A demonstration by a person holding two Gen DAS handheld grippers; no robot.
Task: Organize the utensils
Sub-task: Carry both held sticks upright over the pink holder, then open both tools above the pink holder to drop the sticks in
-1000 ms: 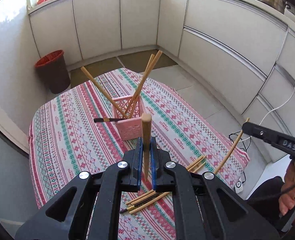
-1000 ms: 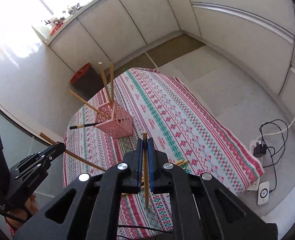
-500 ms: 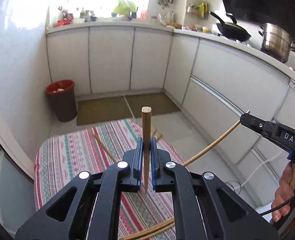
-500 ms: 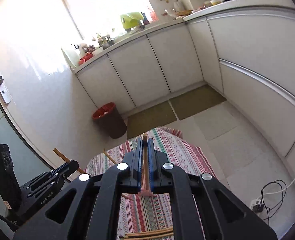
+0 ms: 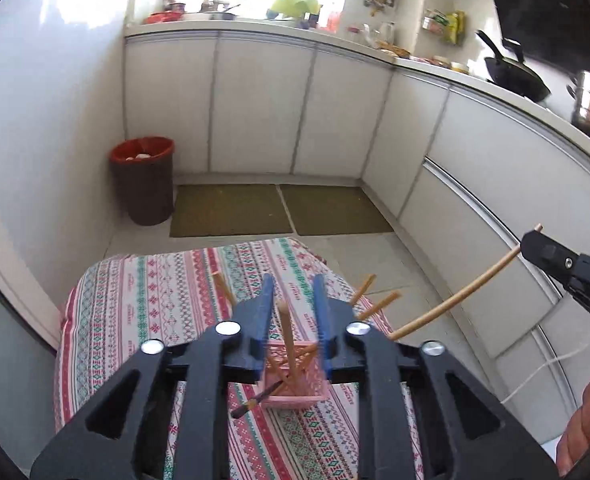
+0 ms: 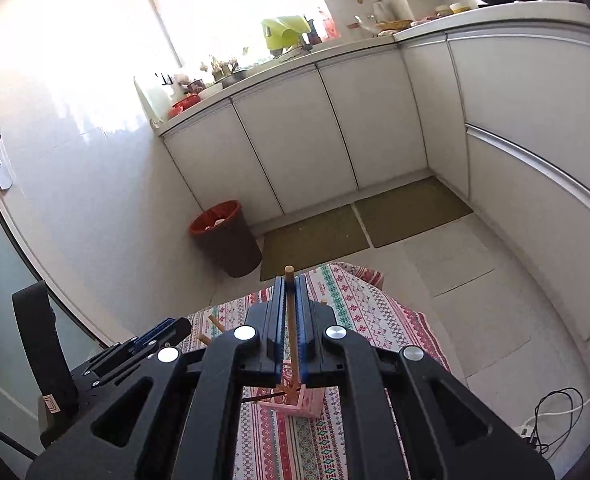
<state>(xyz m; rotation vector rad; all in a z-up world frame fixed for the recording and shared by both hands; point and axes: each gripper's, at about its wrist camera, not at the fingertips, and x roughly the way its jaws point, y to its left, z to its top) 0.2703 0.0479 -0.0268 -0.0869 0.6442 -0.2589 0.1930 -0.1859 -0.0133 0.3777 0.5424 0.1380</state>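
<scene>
Left gripper point(image 5: 293, 300): lower centre of the left wrist view, pointing downward, jaws opening, pads clear of the stick between them. Right gripper point(image 6: 289, 292): lower centre of the right wrist view, jaws clamped on a thin stick. A hand point(image 5: 587, 408) shows at that view's lower right edge.

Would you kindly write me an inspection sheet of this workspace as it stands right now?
Surface: table under a striped patterned cloth.
Job's things: pink perforated plastic holder holding several wooden chopsticks; one upright chopstick stands in it.
Clutter: nothing seen.
Grippers: left gripper opening, pads clear of that chopstick; right gripper shut on a wooden chopstick.
Cables: white and black leads on the floor.
Surroundings: red-rimmed bin, white cabinets, black wok.
</scene>
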